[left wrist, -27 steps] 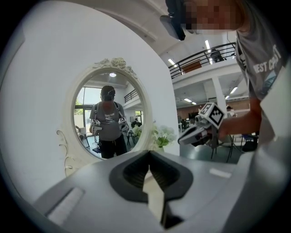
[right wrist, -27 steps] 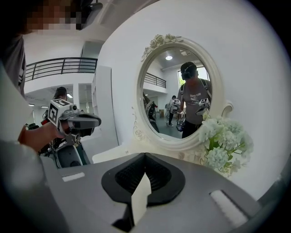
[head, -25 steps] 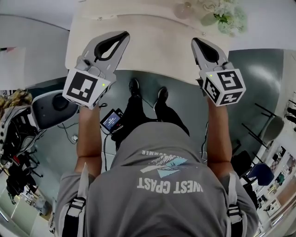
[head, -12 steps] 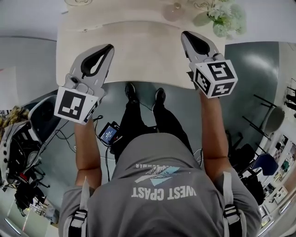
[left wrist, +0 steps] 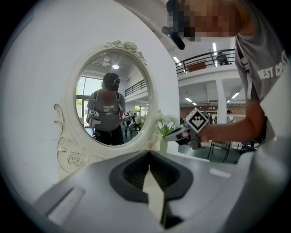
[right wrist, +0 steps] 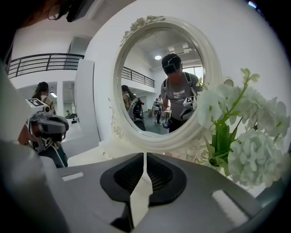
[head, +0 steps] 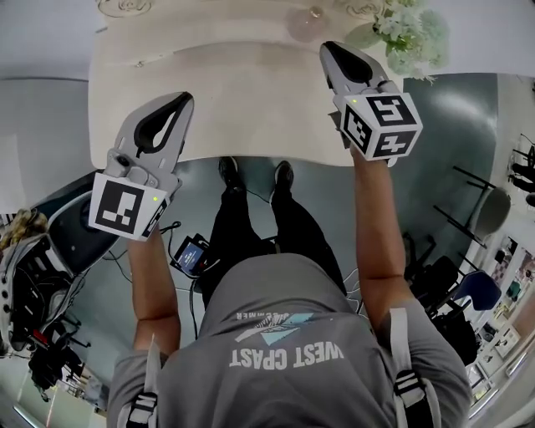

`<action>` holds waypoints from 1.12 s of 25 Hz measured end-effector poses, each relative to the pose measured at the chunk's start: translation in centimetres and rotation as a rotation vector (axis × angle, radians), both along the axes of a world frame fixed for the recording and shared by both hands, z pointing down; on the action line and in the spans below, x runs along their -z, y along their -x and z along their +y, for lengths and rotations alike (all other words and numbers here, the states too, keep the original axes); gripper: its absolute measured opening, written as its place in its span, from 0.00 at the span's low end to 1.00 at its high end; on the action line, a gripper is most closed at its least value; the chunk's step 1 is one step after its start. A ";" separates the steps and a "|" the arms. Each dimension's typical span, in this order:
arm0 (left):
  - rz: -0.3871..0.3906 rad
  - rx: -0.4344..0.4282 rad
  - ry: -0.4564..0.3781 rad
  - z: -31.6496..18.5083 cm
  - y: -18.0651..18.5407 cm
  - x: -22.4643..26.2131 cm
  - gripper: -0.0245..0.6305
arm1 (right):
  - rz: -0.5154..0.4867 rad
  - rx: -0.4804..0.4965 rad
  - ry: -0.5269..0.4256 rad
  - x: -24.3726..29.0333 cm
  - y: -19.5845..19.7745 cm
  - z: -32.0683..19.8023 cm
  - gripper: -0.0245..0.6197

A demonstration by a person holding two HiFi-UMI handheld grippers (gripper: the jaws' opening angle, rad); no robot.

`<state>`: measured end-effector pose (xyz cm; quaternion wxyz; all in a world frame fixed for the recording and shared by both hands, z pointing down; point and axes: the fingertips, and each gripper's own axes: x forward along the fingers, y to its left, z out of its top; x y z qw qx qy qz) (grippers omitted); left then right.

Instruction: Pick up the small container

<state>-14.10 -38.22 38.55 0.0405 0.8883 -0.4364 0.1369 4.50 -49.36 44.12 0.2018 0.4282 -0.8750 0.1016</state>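
Head view shows the right gripper [head: 328,46] further out over the pale table [head: 251,109] than a second ago. Then only its jaws reached past the near edge. Now its marker cube [head: 378,125] overlaps the table's near corner. Its tip lies near the small container [head: 303,22], a small rounded translucent thing standing at the table's far side, just left of the white flowers [head: 410,33]. Tip and container are apart, with bare tabletop between them. The left gripper [head: 185,99] sits lower and further left in the picture than it did. Its reach is much the same, though: its tip is over the near half of the table and its own cube hangs off the edge above the grey floor [head: 67,109]. The whole table also fills more of the head view than before. In the right gripper view the jaws have just been opening. A thin slit now parts their tips and nothing stands between them. The container does not show in that view. Ahead rise an oval white-framed mirror [right wrist: 159,82], which reflects the person holding both grippers, and the flowers close at the right. In the left gripper view the jaw tips meet with nothing held. The same mirror stands ahead, and the right gripper shows at the right, beside the flowers.
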 end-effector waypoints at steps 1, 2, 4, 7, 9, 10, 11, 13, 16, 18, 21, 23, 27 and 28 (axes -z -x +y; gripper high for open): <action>0.002 0.002 0.003 -0.2 0.0 -0.4 0.04 | 0.001 -0.004 0.001 -0.5 -0.1 -0.5 0.08; 0.003 0.003 0.007 -0.6 -0.2 -0.9 0.04 | 0.002 -0.009 0.002 -1.1 -0.4 -1.2 0.08; 0.005 0.004 0.015 -1.5 -0.9 -1.8 0.04 | 0.004 -0.018 0.004 -2.1 -1.3 -2.8 0.09; 0.008 0.002 0.029 -2.8 -1.9 -3.6 0.04 | 0.012 -0.035 0.004 -3.9 -2.8 -4.9 0.10; 0.010 0.002 0.039 -3.1 -2.0 -5.0 0.04 | 0.016 -0.045 0.006 -5.3 -3.0 -5.9 0.10; 0.012 0.002 0.044 -3.2 -1.9 -5.7 0.04 | 0.018 -0.049 0.008 -6.1 -3.0 -6.3 0.11; 0.013 0.002 0.048 -3.3 -1.7 -6.4 0.04 | 0.020 -0.053 0.009 -6.8 -2.9 -6.6 0.11; 0.014 0.003 0.054 -3.4 -1.7 -7.2 0.04 | 0.022 -0.060 0.011 -7.7 -2.8 -7.1 0.13; 0.017 0.001 0.059 -3.6 -1.8 -7.7 0.04 | 0.026 -0.072 0.014 -8.6 -3.0 -7.8 0.16; 0.017 0.001 0.062 -4.0 -1.9 -7.6 0.04 | 0.029 -0.082 0.014 -8.8 -3.2 -8.5 0.20; 0.015 0.000 0.065 -4.4 -2.2 -7.2 0.04 | 0.034 -0.099 0.011 -8.6 -3.6 -9.4 0.26; 0.015 0.000 0.070 -4.3 -2.5 -7.6 0.04 | 0.039 -0.110 0.013 -9.2 -3.9 -9.6 0.31; 0.019 0.003 0.081 -4.3 -2.7 -8.5 0.04 | 0.042 -0.123 0.020 -10.6 -4.2 -10.4 0.37; 0.019 0.004 0.083 -4.3 -2.5 -8.6 0.04 | 0.043 -0.124 0.021 -10.8 -3.9 -10.7 0.38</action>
